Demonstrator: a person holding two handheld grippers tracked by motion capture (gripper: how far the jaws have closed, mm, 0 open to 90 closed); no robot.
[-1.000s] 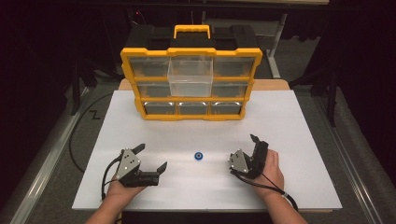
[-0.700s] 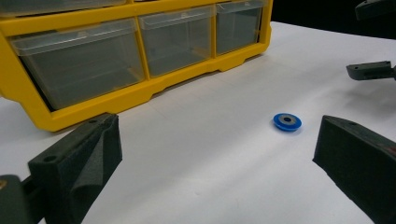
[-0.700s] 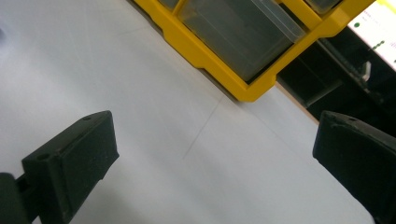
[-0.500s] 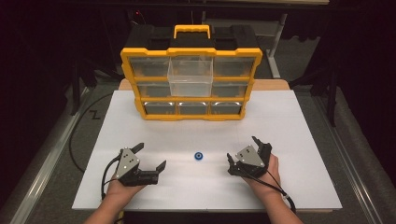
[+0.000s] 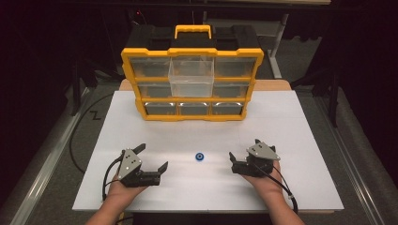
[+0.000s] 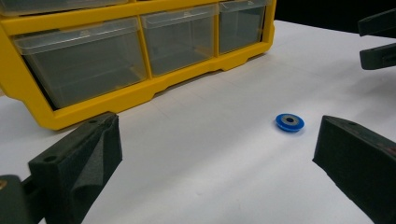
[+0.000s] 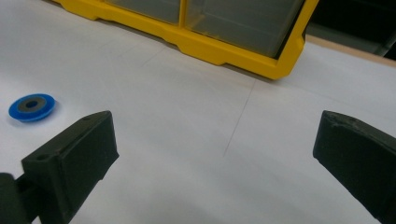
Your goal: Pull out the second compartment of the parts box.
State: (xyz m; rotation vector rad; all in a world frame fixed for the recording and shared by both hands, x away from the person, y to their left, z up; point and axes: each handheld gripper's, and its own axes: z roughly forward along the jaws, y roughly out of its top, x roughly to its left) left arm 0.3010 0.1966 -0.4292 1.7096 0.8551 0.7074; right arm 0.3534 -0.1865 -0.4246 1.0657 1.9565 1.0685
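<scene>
We see a small blue washer (image 5: pixel 200 156) lying flat on the white desk (image 5: pixel 300 122), between the two hand-held grippers and well short of the yellow organizer (image 5: pixel 192 84), whose clear middle drawer (image 5: pixel 191 77) sticks out, likely ready to receive it. The left hand-held gripper (image 5: pixel 152 157) rests near the washer with jaws wide, holding nothing. The right hand-held gripper (image 5: pixel 244 157) also sits jaws wide and empty, angled toward the washer, so we judge it placed for the pickup.
</scene>
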